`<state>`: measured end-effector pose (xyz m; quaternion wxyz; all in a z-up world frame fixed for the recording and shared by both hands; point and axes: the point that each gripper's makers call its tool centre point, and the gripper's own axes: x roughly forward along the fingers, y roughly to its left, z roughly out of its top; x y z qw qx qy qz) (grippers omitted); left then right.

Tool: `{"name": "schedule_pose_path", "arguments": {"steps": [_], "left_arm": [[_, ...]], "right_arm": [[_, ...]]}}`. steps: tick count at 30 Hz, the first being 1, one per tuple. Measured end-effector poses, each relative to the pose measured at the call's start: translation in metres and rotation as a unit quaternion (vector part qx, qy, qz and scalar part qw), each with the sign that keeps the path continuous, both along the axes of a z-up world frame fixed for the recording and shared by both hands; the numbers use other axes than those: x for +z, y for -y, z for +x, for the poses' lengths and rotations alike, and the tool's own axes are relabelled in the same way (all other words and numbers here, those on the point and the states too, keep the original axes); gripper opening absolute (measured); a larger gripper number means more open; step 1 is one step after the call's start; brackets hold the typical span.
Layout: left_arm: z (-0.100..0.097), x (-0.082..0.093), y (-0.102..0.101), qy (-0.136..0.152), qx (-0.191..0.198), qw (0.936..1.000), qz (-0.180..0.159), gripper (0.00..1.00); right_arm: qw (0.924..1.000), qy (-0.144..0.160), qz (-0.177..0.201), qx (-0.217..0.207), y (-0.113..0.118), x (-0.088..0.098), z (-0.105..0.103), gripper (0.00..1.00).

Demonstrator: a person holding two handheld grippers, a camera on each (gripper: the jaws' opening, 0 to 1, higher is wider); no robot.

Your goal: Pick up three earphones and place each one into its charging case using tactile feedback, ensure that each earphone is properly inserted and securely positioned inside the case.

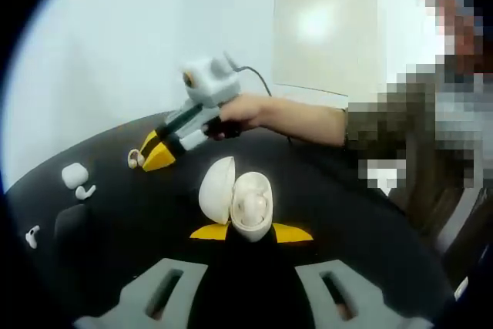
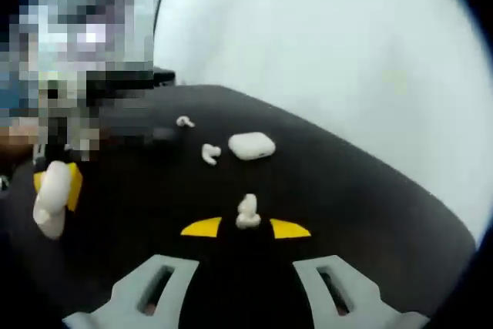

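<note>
The left gripper (image 1: 251, 232) clamps an open white egg-shaped charging case (image 1: 237, 199); the right gripper (image 2: 247, 227) pinches a small white earphone (image 2: 247, 212). Align the earphone over the case's cavity, then press gently until seated.

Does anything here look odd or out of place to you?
Nothing looks broken or spilled. Two earbuds lie loose on the black table, one beside a closed case, another farther off.
</note>
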<state>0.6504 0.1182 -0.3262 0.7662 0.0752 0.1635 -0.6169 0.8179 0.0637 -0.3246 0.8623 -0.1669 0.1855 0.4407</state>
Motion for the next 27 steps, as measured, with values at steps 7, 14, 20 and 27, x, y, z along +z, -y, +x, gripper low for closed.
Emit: {"name": "schedule_pose_path", "arguments": {"steps": [7, 14, 20, 27], "left_arm": [[0.0, 0.0, 0.0, -0.001, 0.0, 1.0, 0.0, 0.16], [0.0, 0.0, 0.0, -0.001, 0.001, 1.0, 0.0, 0.16], [0.0, 0.001, 0.0, -0.001, 0.001, 1.0, 0.0, 0.16], [0.0, 0.001, 0.0, 0.0, 0.0, 1.0, 0.0, 0.16]], "right_arm": [[0.9992, -0.022, 0.004, 0.033, -0.013, -0.001, -0.016, 0.23], [0.9944, -0.046, 0.018, 0.093, -0.043, -0.001, -0.037, 0.23], [0.9905, -0.05, 0.115, 0.056, -0.038, 0.041, -0.013, 0.23], [0.9868, -0.102, 0.125, 0.002, -0.035, 0.016, 0.029, 0.23]]}}
